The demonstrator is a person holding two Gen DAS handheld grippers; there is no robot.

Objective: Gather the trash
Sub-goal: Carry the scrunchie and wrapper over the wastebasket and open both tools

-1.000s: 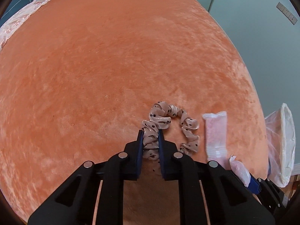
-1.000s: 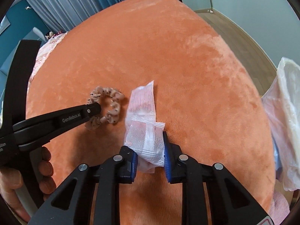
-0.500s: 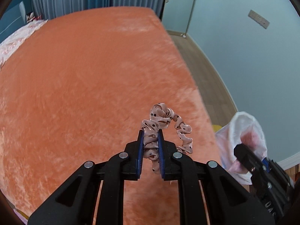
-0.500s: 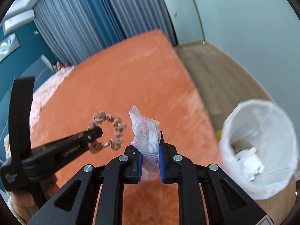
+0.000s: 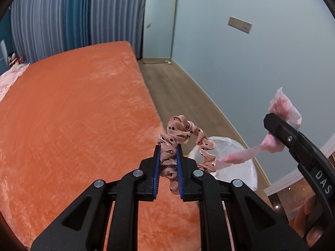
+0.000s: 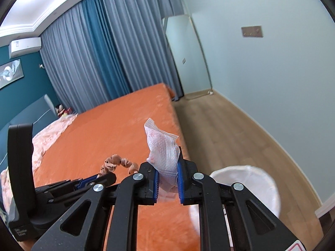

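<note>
My left gripper (image 5: 168,161) is shut on a pink scrunchie with dark dots (image 5: 184,133) and holds it in the air above the right edge of the orange bed (image 5: 73,115). My right gripper (image 6: 168,174) is shut on a white and pink wrapper (image 6: 162,144), also lifted. In the left wrist view the right gripper (image 5: 272,123) shows at the right with the wrapper (image 5: 282,106). A white-lined trash bin (image 6: 259,184) stands on the floor beside the bed, below and right of both grippers; it also shows in the left wrist view (image 5: 240,156).
The wooden floor (image 6: 219,129) runs between the bed and the pale wall. A standing mirror (image 6: 188,56) leans at the far wall. Grey and blue curtains (image 6: 100,52) hang behind the bed. A pink blanket (image 6: 48,133) lies at the bed's left.
Both grippers have lifted from the bed surface with the scrunchie and the wrapper, and moved to the right to the bed edge, over the trash bin.
</note>
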